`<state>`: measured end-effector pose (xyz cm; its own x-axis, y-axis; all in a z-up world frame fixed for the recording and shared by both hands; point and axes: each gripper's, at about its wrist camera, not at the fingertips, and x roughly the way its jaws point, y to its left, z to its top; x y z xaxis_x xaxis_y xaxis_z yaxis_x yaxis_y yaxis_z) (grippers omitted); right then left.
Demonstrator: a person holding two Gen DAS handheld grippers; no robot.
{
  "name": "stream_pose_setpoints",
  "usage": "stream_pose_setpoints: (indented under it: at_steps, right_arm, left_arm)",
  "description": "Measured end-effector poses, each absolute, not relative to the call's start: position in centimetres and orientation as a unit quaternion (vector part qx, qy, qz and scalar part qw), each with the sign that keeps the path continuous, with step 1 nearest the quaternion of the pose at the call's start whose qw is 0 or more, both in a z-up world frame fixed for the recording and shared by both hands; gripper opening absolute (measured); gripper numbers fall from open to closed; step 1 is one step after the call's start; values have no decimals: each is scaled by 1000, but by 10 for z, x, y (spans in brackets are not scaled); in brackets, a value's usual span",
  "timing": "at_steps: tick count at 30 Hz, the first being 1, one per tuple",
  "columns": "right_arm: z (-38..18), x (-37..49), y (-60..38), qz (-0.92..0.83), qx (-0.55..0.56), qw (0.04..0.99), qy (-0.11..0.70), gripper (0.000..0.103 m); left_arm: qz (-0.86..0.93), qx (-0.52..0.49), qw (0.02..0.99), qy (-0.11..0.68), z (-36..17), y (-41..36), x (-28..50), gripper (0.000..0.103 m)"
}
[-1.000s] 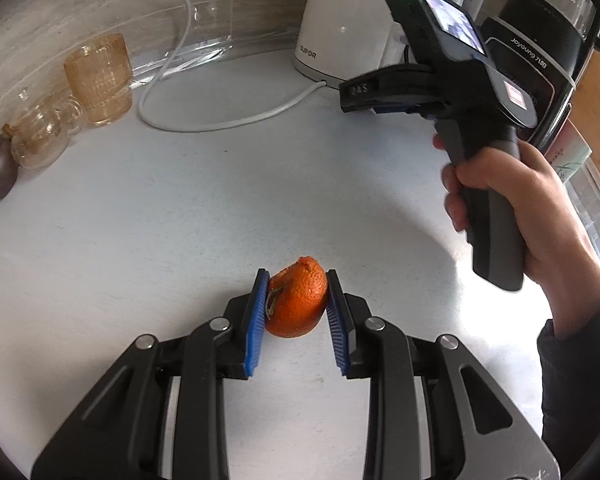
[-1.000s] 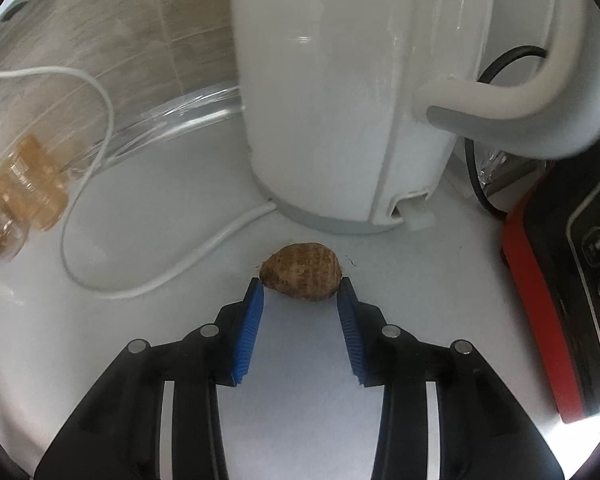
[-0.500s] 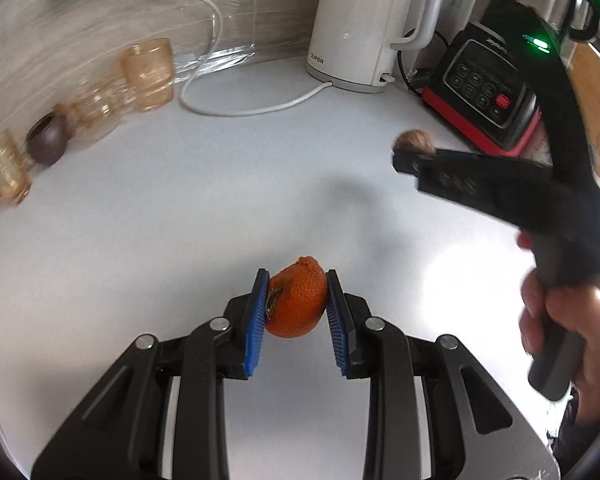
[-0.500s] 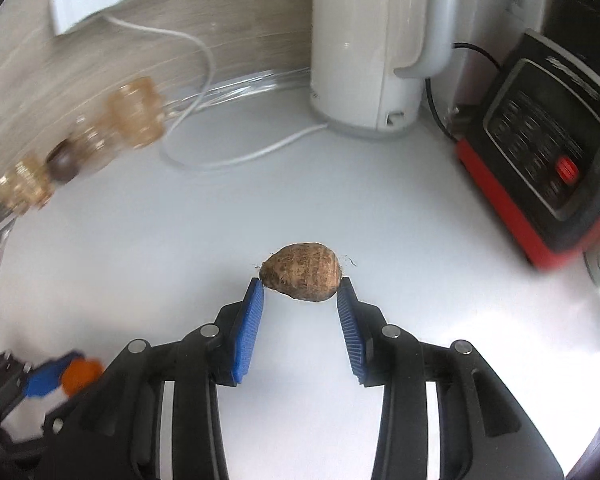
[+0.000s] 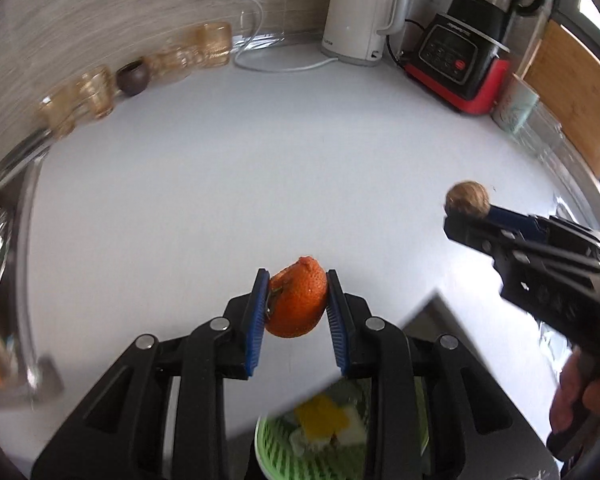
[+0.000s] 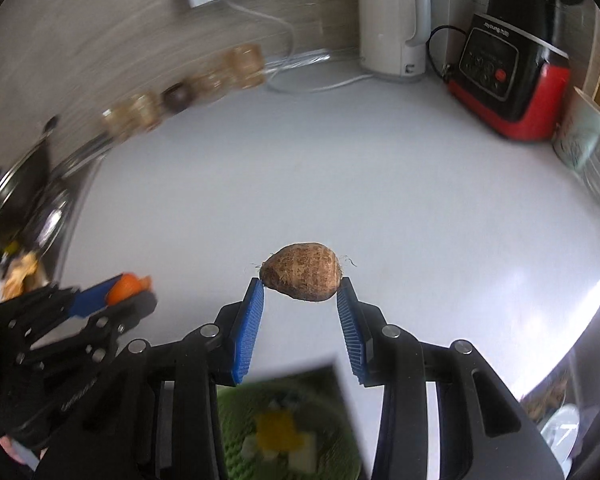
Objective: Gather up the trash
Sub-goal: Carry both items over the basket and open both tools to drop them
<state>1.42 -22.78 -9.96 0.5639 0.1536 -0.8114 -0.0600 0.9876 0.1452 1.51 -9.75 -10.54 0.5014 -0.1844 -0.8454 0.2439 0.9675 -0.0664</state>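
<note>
Now that both grippers have backed well away from the kettle point(image 5: 360, 16) and blender point(image 5: 466, 60) at the rear of the counter point(image 5: 260, 168), the green basket point(image 5: 324, 436) has come into view at 6 o'clock in both wrist views, just past the counter's edge. A second ago it wasn't visible at all, and the right gripper was right up against the kettle, so I'd say the pickup part is done and this is the carry to the bin.

The left gripper point(image 5: 297, 304) is pinching the orange peel point(image 5: 297, 304) between its blue pads, squeezed in tight on both sides, same grip as before. The right gripper point(image 6: 300, 300) is clamped on the brown lumpy thing point(image 6: 302, 270) (a small taro or nut shell, can't say), held only at the very tips of its pads, so that one looks less secure to me. In the left view it shows up at 3 o'clock point(image 5: 467, 200), hanging over the counter.

The basket already has yellow and white scraps in it, blurry though. My guess is both pieces need to get over the basket's mouth before either gripper lets go, and the left one looks closer to being over it. The glasses point(image 5: 214, 44) along the wall at 10 o'clock are well out of the way.
</note>
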Motion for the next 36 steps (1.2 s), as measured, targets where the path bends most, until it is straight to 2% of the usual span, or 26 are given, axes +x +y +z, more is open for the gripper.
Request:
stream_pose_setpoints:
  at_steps: [11, 24, 26, 27, 28, 32, 36]
  right_arm:
    - [-96, -124, -206, 75, 35, 884, 459, 39]
    - [-93, -172, -216, 71, 42, 888, 453, 39]
    - [-95, -175, -218, 70, 42, 887, 455, 39]
    - [-96, -177, -219, 69, 43, 886, 456, 39]
    - [-97, -178, -220, 69, 44, 886, 457, 39]
    - [-103, -183, -224, 65, 48, 882, 464, 39]
    - [-106, -185, -227, 68, 51, 880, 467, 39]
  left_arm:
    - [-122, 35, 861, 493, -113, -81, -104, 28]
    - [-142, 46, 850, 505, -130, -95, -139, 28]
    - [-150, 49, 841, 518, -142, -97, -138, 42]
    - [-154, 49, 832, 531, -153, -99, -138, 58]
    - [-152, 50, 827, 539, -159, -101, -138, 66]
    - [-151, 62, 814, 557, -175, -105, -142, 72]
    - [-147, 66, 825, 542, -164, -104, -146, 80]
